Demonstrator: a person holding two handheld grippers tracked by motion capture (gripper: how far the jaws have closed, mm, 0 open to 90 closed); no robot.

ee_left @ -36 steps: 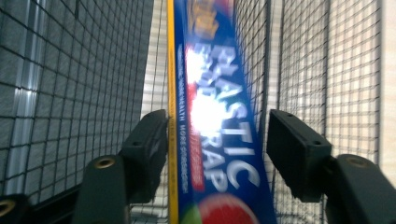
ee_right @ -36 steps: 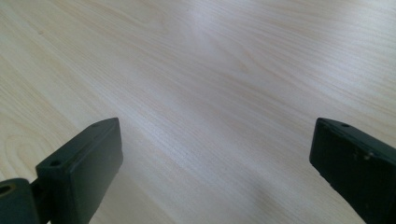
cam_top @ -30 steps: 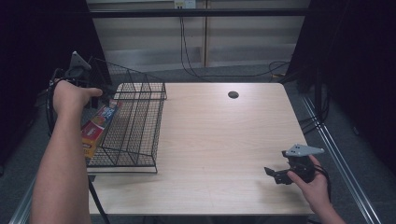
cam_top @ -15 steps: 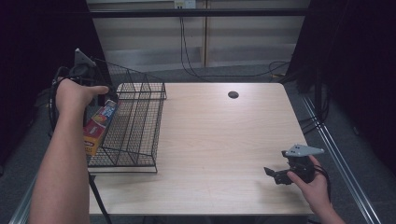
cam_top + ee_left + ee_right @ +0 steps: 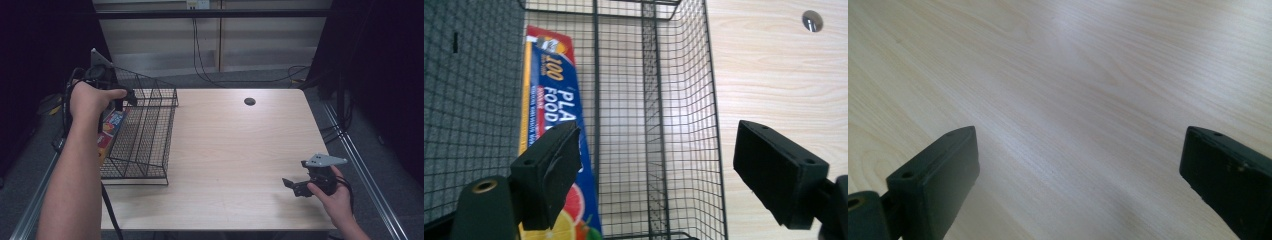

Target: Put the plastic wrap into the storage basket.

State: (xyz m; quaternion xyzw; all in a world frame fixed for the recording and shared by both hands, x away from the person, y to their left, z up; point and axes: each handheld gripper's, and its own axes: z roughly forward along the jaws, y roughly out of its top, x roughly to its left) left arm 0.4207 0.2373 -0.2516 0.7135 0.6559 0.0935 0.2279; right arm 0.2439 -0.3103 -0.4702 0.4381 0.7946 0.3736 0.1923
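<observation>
The food wrap box [image 5: 551, 105] lies inside the wire basket [image 5: 150, 131] at the table's left. Left gripper [image 5: 659, 170]: jaws have just been opening, nothing between them. Right gripper [image 5: 1078, 185]: jaws apart, empty, near right. Placement appears complete; only withdrawal is left.

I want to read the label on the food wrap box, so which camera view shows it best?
The left gripper view: the box lies close up in the wire basket, its printed lettering legible between the bars. The high view shows the box small, partly behind the person's forearm. The right gripper view faces bare table.
</observation>
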